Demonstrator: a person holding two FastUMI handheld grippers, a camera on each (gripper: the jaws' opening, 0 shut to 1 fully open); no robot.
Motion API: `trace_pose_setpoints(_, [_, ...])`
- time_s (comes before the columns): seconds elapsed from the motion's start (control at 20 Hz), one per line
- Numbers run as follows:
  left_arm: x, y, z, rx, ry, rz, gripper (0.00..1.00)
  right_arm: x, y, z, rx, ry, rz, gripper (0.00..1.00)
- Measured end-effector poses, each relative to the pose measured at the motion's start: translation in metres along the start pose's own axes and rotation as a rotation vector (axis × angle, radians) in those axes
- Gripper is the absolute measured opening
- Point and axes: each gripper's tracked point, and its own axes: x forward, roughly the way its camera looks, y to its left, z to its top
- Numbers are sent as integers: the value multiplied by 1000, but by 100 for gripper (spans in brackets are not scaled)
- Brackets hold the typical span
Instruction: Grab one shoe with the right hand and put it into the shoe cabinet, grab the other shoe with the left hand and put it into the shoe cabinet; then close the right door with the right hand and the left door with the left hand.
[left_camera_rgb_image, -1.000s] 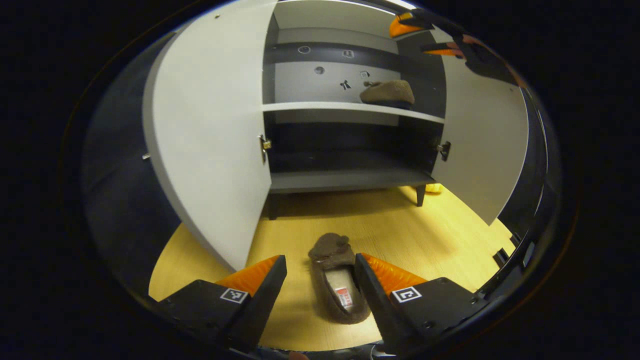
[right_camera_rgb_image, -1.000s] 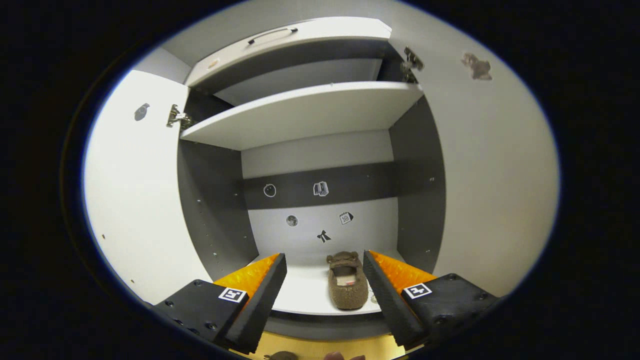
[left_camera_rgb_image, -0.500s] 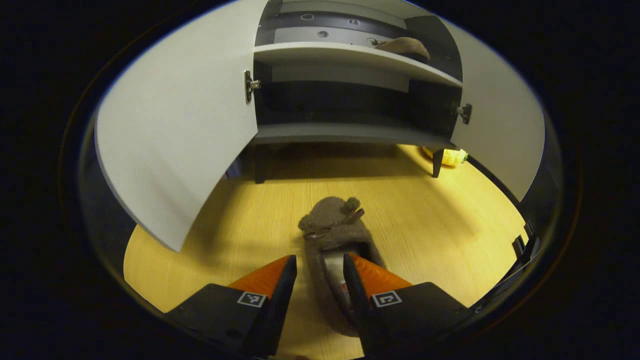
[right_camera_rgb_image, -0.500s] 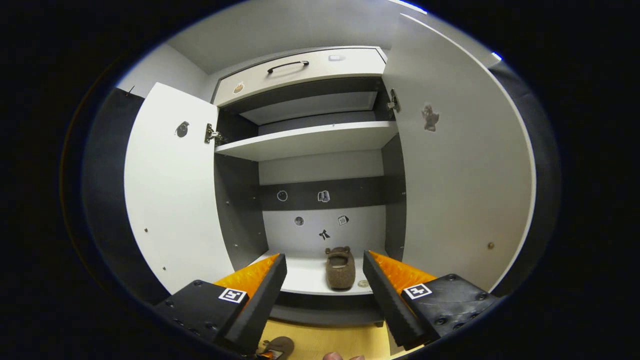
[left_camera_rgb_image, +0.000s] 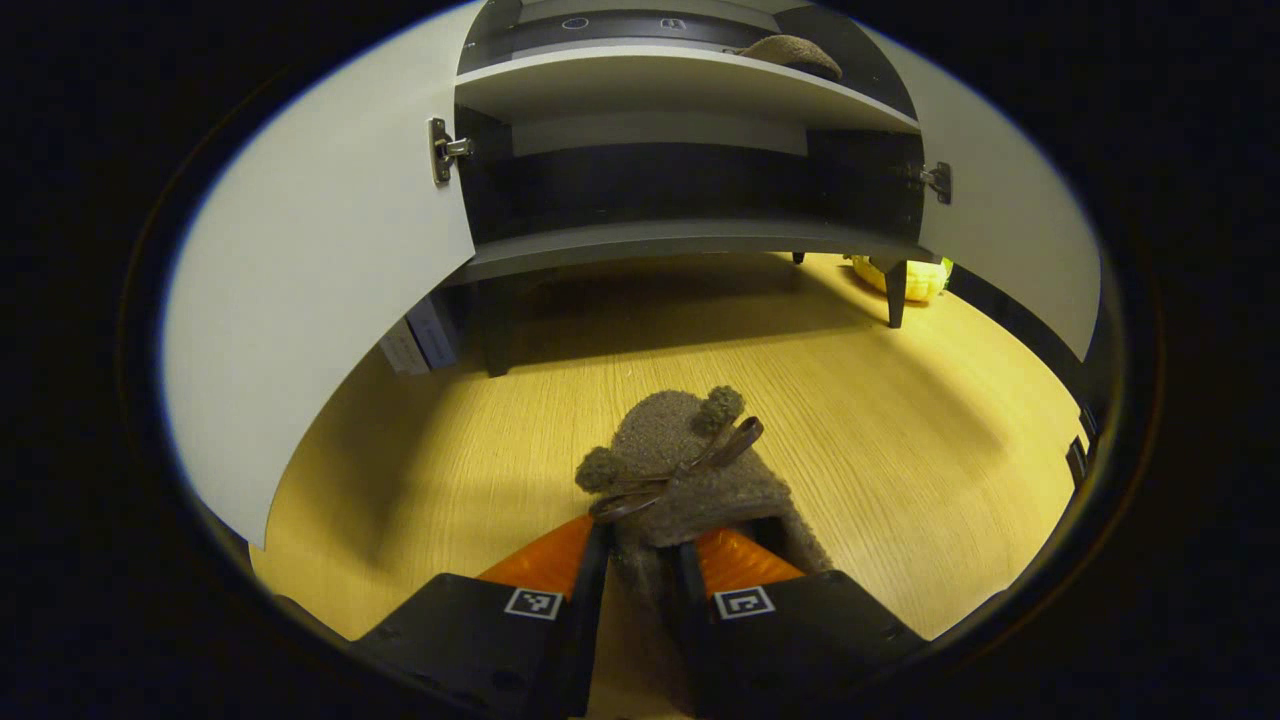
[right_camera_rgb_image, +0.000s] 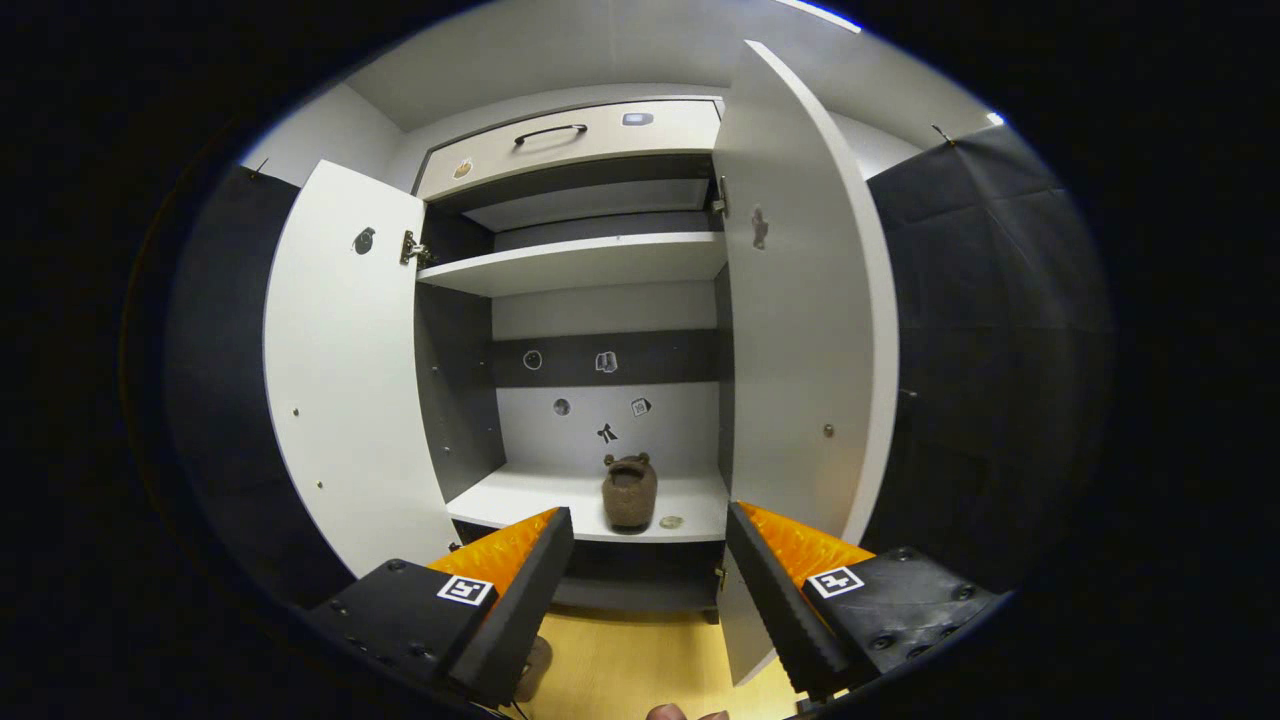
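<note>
A: Where is the fuzzy brown shoe (left_camera_rgb_image: 690, 470)?

B: It lies on the wooden floor (left_camera_rgb_image: 900, 420) in front of the shoe cabinet (left_camera_rgb_image: 690, 240). The left claw (left_camera_rgb_image: 640, 570) is pinching its side wall, one finger inside the shoe and one outside.

A: And the other shoe (right_camera_rgb_image: 629, 490)?

B: It sits on the white shelf (right_camera_rgb_image: 520, 500) inside the cabinet. The right claw (right_camera_rgb_image: 650, 570) is spread wide with nothing in it. The left door (right_camera_rgb_image: 340, 370) and the right door (right_camera_rgb_image: 800, 330) both stand open.

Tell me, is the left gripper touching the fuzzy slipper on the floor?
Touching. In the left gripper view, the left gripper has its jaws closed on the slipper, pinching its side wall between them.
</note>
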Motion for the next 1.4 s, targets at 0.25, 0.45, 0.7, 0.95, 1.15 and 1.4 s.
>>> trace_pose_setpoints(0.25, [2, 9, 5, 52, 33, 51, 10, -17, -21, -3, 7, 6, -25, 98])
trace_pose_setpoints(0.45, [-16, 0, 31, 69, 15, 23, 6, -25, -30, -5, 6, 11, -32, 98])
trace_pose_setpoints(0.7, [-66, -2, 94, 12, -47, 47, 6, -36, -37, -4, -15, -1, -37, 98])
trace_pose_setpoints(0.95, [-120, 2, 177, -83, -149, 69, 6, -50, -45, -10, -83, -23, -40, 98])
trace_pose_setpoints(1.15, [-156, 0, 250, -139, -243, 58, 6, -57, -58, -15, -69, -19, -56, 96])
trace_pose_setpoints(1.4, [-160, 3, 333, -188, -286, 65, 6, -61, -83, -20, -61, -14, -72, 96])
